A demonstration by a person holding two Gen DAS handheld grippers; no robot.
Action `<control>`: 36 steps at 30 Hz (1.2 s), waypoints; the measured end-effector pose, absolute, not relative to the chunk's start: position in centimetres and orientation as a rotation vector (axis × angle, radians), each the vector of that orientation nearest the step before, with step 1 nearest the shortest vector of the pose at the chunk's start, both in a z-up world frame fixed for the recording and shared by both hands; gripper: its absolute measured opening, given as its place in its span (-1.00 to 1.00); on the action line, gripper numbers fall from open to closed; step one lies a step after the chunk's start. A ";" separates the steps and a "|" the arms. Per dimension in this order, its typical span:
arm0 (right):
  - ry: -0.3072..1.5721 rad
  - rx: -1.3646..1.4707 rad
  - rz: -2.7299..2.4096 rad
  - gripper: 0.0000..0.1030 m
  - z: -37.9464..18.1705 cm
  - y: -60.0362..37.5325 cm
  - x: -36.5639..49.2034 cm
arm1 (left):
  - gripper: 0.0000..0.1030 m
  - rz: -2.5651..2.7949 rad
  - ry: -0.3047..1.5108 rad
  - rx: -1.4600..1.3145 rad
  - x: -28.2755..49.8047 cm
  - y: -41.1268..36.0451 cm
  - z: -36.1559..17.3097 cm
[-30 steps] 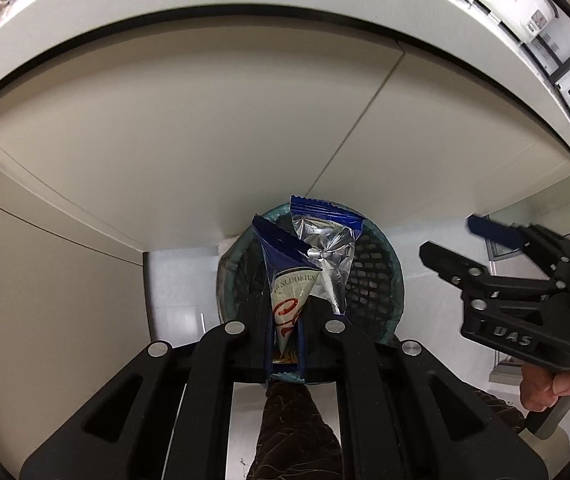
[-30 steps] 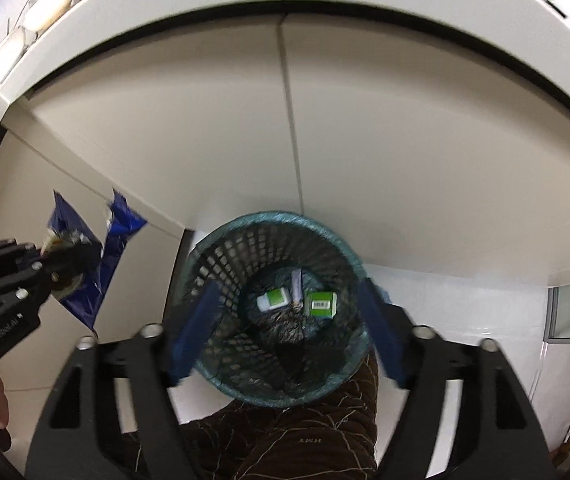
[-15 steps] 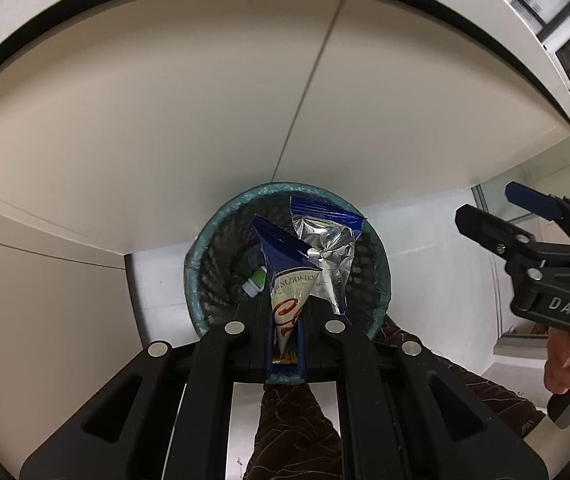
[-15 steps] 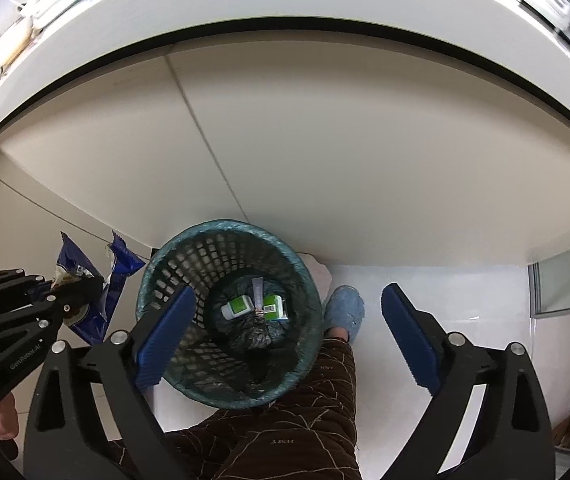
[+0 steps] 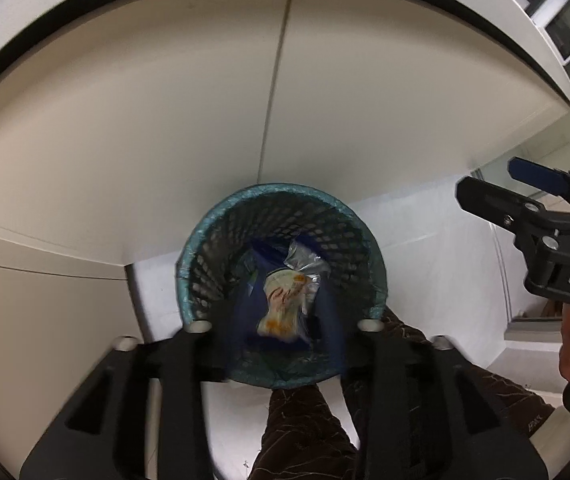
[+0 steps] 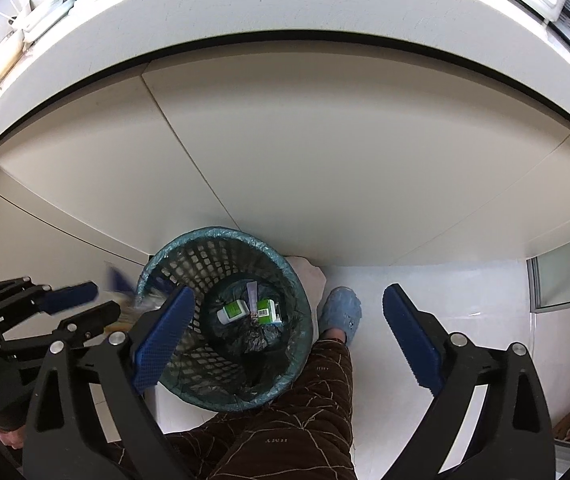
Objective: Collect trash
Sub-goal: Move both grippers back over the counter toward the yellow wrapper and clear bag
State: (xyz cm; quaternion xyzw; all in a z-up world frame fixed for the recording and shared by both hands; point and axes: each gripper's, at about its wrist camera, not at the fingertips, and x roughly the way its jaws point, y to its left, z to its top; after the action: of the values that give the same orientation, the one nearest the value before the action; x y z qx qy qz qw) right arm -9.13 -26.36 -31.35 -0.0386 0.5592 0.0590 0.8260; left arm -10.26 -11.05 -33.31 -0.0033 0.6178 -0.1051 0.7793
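A teal-lined mesh waste basket (image 5: 285, 190) stands on the floor against the cabinet. My left gripper (image 5: 285, 322) hangs right above it, and its jaws are opening. The blue and silver snack wrapper (image 5: 285, 300) is blurred and loose between the pads, dropping into the basket. Seen from the right wrist, the left gripper (image 6: 73, 308) is at the basket's (image 6: 221, 232) left rim with the wrapper (image 6: 125, 300) a blur beside it. My right gripper (image 6: 287, 292) stands wide open with nothing in it, above the basket's right side. It also shows at the right edge of the left wrist view, right gripper (image 5: 487, 178).
Small green and white packs (image 6: 267, 310) lie on the dark liner at the basket's bottom. A person's leg in brown trousers (image 6: 305, 420) and a blue slipper (image 6: 341, 308) are beside the basket. Beige cabinet doors (image 6: 325, 160) rise behind, under a white countertop (image 6: 285, 0).
My left gripper's jaws have parted and the wrapper has slipped down out of the pads toward the basket. The right gripper has opened wider and shifted to the right of the basket.
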 end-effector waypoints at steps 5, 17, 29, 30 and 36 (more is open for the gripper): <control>1.181 -0.076 0.133 0.77 -30.7 -26.5 -9.1 | 0.17 -0.193 1.325 -0.021 -10.1 -10.6 -32.9; 1.076 -0.099 0.141 0.81 -24.4 -26.3 -8.2 | 0.88 -0.110 1.189 -0.064 -9.8 -9.3 -23.7; 0.952 -0.101 0.152 0.82 -15.3 -25.4 -7.0 | 0.88 -0.079 1.142 -0.134 -8.5 -7.7 -14.3; 0.951 -0.094 0.154 0.82 -14.7 -25.4 -6.9 | 0.88 -0.076 1.136 -0.129 -8.3 -7.7 -13.7; 0.960 -0.091 0.156 0.82 -10.7 -24.8 -4.9 | 0.88 -0.046 1.109 -0.098 -5.8 -7.4 -10.1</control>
State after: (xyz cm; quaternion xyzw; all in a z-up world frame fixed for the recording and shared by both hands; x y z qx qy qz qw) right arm -4.87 -24.82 -10.68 -0.0439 0.4612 0.0747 0.8830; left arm -5.82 -7.38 -10.07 -0.0466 0.5264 -0.0217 0.8487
